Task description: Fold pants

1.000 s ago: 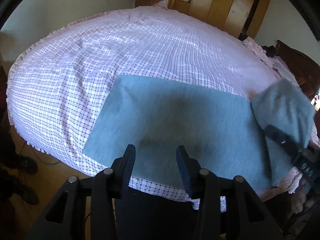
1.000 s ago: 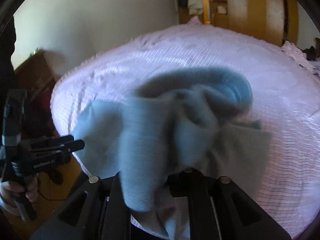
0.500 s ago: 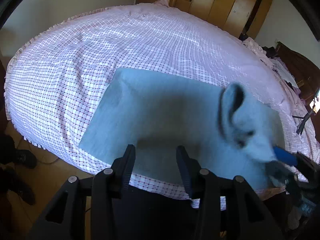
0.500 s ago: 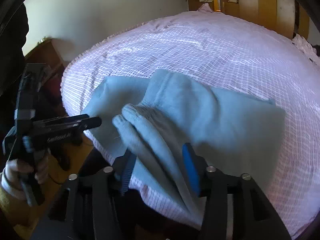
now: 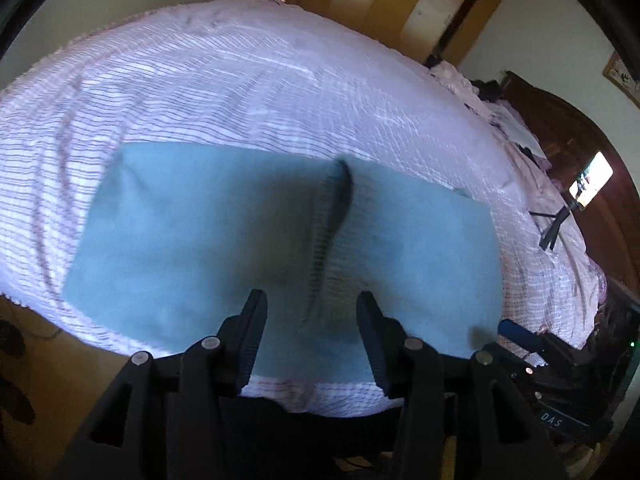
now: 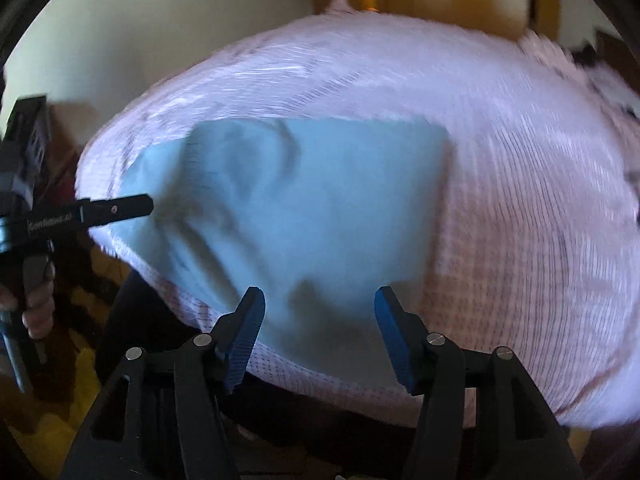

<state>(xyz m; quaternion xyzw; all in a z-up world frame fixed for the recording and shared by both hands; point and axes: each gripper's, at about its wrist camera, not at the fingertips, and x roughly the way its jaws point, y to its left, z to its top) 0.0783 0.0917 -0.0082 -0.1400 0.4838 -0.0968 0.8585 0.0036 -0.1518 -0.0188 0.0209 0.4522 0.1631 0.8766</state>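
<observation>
The light blue pants (image 5: 192, 240) lie on the pink checked bed (image 5: 260, 92) near its front edge. The right part is folded over the left, with the folded edge running across the middle (image 5: 336, 208). In the right wrist view the pants (image 6: 340, 208) look flat with a few wrinkles at the left. My left gripper (image 5: 310, 320) is open and empty just above the near edge of the pants. My right gripper (image 6: 318, 320) is open and empty over the near right part; it also shows in the left wrist view (image 5: 520, 334).
Wooden wardrobes (image 5: 432, 4) stand behind the bed. A dark wooden headboard (image 5: 580, 152) and a small tripod (image 5: 556, 224) are at the right. The floor (image 5: 60, 360) lies below the bed's front edge. The left gripper shows at the left of the right wrist view (image 6: 108, 212).
The right gripper carried the pants' right end over to the left, let go and opened. The folded part now lies flat. The right gripper drew back to the near edge.
</observation>
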